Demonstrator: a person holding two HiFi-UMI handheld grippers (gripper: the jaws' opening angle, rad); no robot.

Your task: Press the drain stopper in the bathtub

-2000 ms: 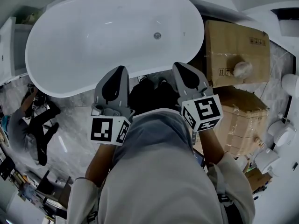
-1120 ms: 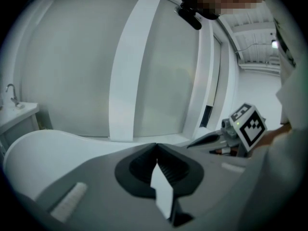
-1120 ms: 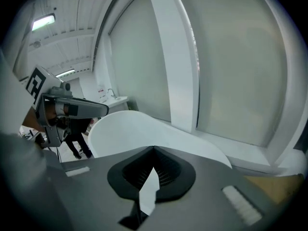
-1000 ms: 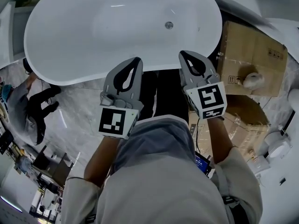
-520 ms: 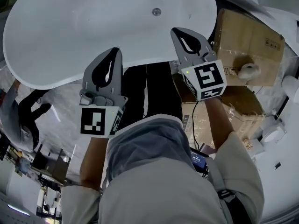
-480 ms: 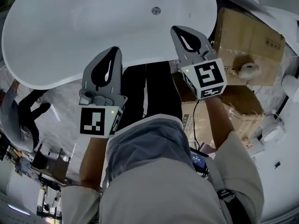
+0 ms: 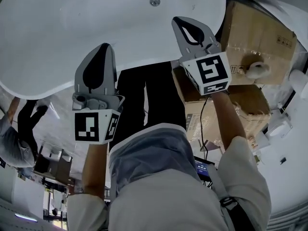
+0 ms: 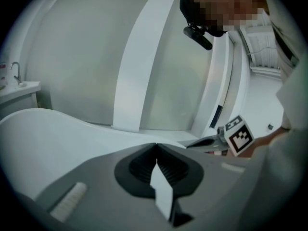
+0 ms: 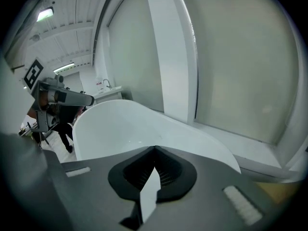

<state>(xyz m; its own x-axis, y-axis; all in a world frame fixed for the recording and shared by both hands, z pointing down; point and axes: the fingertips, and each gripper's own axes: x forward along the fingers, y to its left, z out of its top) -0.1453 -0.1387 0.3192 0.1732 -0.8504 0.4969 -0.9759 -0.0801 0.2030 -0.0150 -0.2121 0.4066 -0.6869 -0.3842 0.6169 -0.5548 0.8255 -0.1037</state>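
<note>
The white bathtub fills the top of the head view, and its round metal drain stopper sits in the basin near the right end. My left gripper is shut and empty, held over the tub's near rim, well left of and nearer than the stopper. My right gripper is also shut and empty, a short way to the right of the stopper and nearer than it. In the left gripper view the jaws point over the tub's rim. In the right gripper view the jaws face the tub.
Cardboard boxes are stacked close to the tub's right end, with a small white object on top. A person crouches on the marble floor at the left. White fixtures stand at the far right.
The tub has slid up and closer in the head view as the person stepped in. Both grippers have moved forward over the near rim and stayed shut.
</note>
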